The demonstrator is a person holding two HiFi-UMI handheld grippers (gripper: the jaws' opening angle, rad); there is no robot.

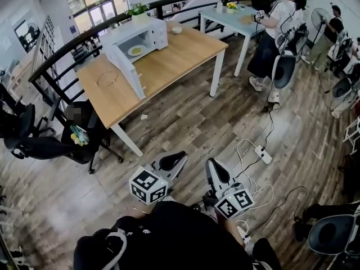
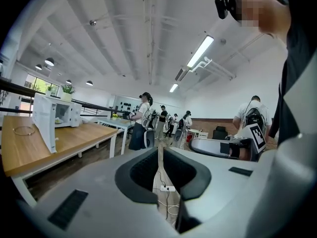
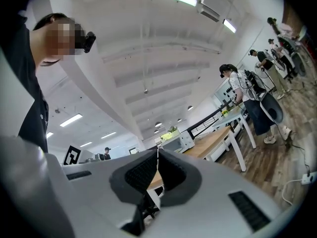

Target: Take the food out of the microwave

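Note:
A white microwave (image 1: pixel 138 38) stands on the wooden table (image 1: pixel 180 52) with its door (image 1: pixel 126 69) swung open. Inside it lies a plate of yellowish food (image 1: pixel 136 50). My left gripper (image 1: pixel 181 155) and right gripper (image 1: pixel 211 163) are low in the head view, over the floor and well short of the table, both shut and empty. In the left gripper view the shut left gripper (image 2: pixel 159 150) has the microwave (image 2: pixel 59 115) far off at the left. The right gripper (image 3: pixel 158 152), also shut, points toward the distant microwave (image 3: pixel 177 142).
A glass ring (image 1: pixel 107 79) and a small white bowl (image 1: pixel 176 30) lie on the table. Black office chairs (image 1: pixel 50 145) stand left of it. A power strip (image 1: pixel 263 154) with cables lies on the floor to the right. A person (image 1: pixel 275 27) stands at a pale blue table (image 1: pixel 230 21).

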